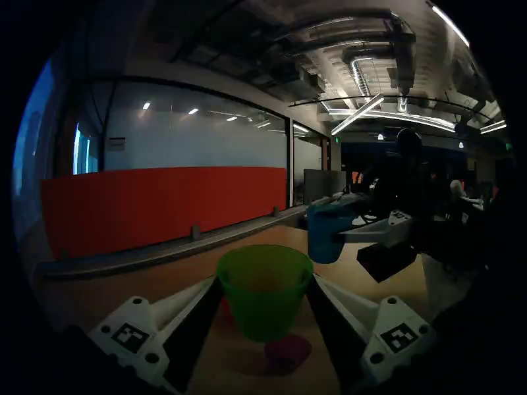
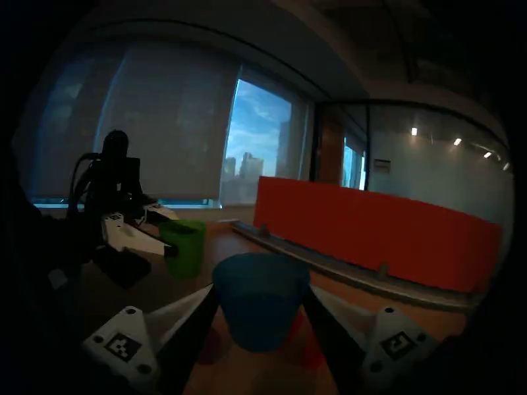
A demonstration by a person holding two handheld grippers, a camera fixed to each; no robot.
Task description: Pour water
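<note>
A green cup (image 1: 265, 289) is held upright between the fingers of my left gripper (image 1: 263, 299), which is shut on it above the wooden table (image 1: 105, 289). A blue cup (image 2: 261, 299) is gripped upright by my right gripper (image 2: 261, 309), also lifted over the table. In the left gripper view the blue cup (image 1: 325, 232) and the right gripper (image 1: 342, 234) appear farther off to the right. In the right gripper view the green cup (image 2: 183, 247) and the left gripper (image 2: 172, 249) appear off to the left. Whether either cup holds water cannot be seen.
A pink round object (image 1: 288, 347) lies on the table under the green cup. Reddish objects (image 2: 309, 349) lie on the table below the blue cup. A red partition (image 1: 165, 204) with a metal rail runs along the table's far edge. The room is dim.
</note>
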